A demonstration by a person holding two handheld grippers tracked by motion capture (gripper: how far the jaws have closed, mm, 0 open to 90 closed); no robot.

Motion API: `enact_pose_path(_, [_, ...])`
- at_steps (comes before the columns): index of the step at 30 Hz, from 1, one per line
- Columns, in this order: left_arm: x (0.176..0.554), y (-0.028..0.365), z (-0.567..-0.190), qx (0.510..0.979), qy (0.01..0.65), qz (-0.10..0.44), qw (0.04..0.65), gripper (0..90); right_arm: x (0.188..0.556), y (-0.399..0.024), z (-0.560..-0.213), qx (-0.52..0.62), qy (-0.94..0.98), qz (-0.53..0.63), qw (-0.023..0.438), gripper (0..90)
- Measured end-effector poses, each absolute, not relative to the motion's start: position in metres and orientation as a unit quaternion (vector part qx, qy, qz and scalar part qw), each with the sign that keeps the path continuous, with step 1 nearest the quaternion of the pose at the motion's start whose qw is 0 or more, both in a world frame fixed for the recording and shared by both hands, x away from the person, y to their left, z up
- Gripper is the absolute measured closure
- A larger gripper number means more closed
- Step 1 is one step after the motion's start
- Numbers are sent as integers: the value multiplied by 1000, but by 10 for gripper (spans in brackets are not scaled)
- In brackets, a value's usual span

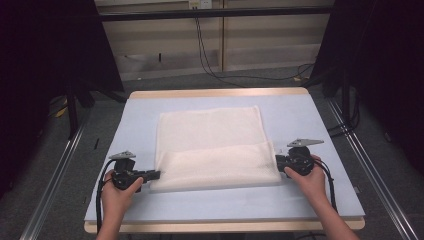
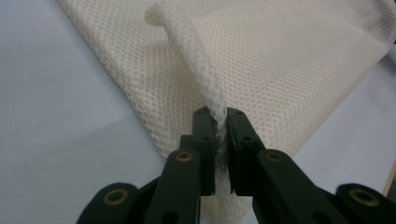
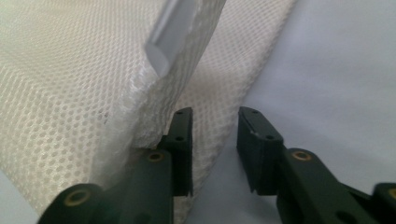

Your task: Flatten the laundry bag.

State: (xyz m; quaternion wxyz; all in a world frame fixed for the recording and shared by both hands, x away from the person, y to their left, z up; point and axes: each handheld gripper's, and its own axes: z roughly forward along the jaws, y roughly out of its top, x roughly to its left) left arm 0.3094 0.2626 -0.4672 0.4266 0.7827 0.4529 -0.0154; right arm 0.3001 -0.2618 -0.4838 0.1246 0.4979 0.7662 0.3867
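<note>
The left gripper [image 1: 153,175] is clamped on the near left corner of the mesh cloth [image 1: 212,145]; in the left gripper view its jaws pinch a thin raised fold of the cloth [image 2: 205,84]. The right gripper [image 1: 278,161] stands at the near right corner. In the right gripper view its jaws are apart with a clear gap, and the lifted cloth edge [image 3: 154,93] lies against the outer side of the left jaw, not between the pads, so it holds nothing.

The step in hand looks like folding the cloth, whose near part already lies doubled toward 12 o'clock. To do it well, the right gripper should take the edge fully between the pads before any lift, and both corners should then travel together so the fold stays straight.

The cloth lies in the middle of the blue table [image 1: 310,125], the grippers at about 8 and 4 o'clock of it.
</note>
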Motion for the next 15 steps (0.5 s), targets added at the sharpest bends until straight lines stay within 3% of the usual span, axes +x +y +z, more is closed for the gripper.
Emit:
enact_pose_path(3, [310, 262, -469, 784, 459, -9, 417, 806, 300, -259, -486, 492, 770, 388, 120, 759])
enact_pose_path(6, [310, 260, -471, 784, 471, 1, 405, 748, 299, -258, -486, 490, 772, 386, 122, 798])
enact_pose_path(8, [310, 260, -471, 782, 478, 24, 399, 629, 299, -257, -485, 491, 773, 383, 123, 814])
enact_pose_path(11, [311, 261, -474, 781, 493, 28, 383, 520, 299, -255, -485, 487, 776, 381, 127, 832])
enact_pose_path(15, [312, 258, -473, 779, 499, 26, 379, 512, 299, -254, -484, 489, 775, 379, 127, 838])
